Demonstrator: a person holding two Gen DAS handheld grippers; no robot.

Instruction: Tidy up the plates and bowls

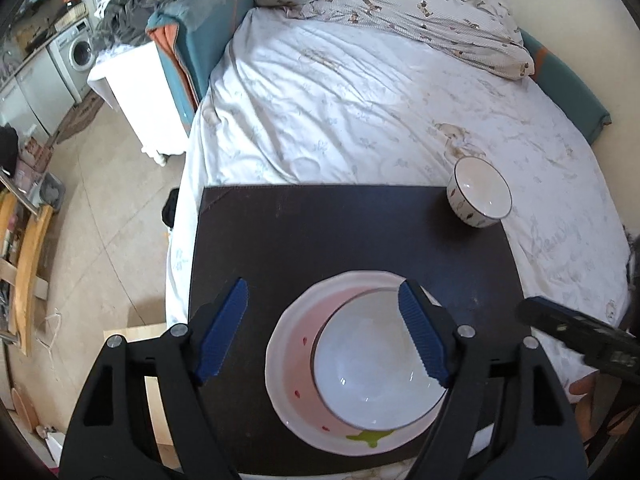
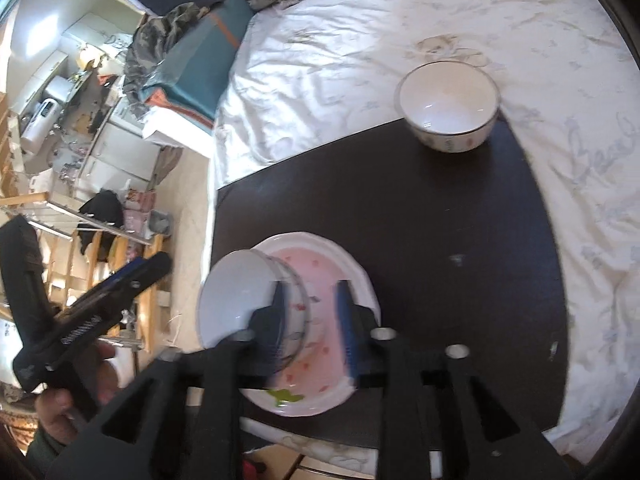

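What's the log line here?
left gripper open; right gripper open; white ceramic bowl sits in pink strawberry-print plate; patterned bowl at black mat corner

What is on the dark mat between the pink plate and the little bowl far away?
Nothing. In both wrist views only bare dark mat lies between the pink plate and the far bowl.
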